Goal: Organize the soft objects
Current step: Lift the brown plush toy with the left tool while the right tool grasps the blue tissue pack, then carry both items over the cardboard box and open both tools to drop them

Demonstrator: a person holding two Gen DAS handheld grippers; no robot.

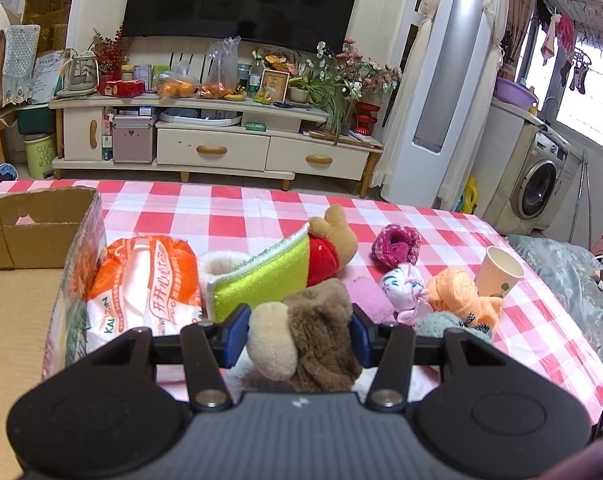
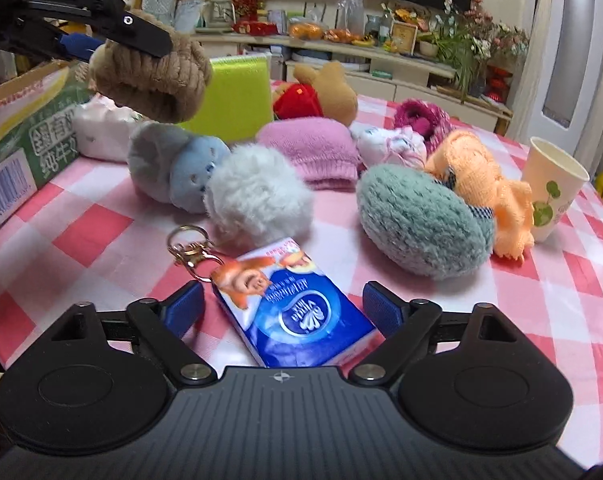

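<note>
A brown plush toy (image 1: 313, 332) is pinched between the blue pads of the left gripper (image 1: 297, 334) and is held clear of the table (image 1: 237, 212), which is covered by a red-and-white checked cloth. In the right wrist view the same toy is seen lifted above the table's left side, close to the open cardboard box (image 1: 37, 224) that stands at the left edge. Beside the box lie an orange-and-white packet (image 1: 149, 280) and a lime-green sponge pad (image 1: 261, 276), with a yellow bear in a red shirt (image 1: 329, 240) just behind the pad.

The right gripper (image 2: 283, 310) is held low over the near edge with its fingers spread, nothing being pressed; a blue tissue pack (image 2: 293, 312) lies on the cloth between them, apart from both pads. Beyond it a white fluffy ball (image 2: 257, 196), a grey-green plush (image 2: 417, 216), a pink knitted piece (image 2: 313, 148) and an orange cloth (image 2: 481, 176) are spread across the middle. A paper cup (image 2: 551, 188) stands tilted near the right edge, touching the orange cloth.
</note>
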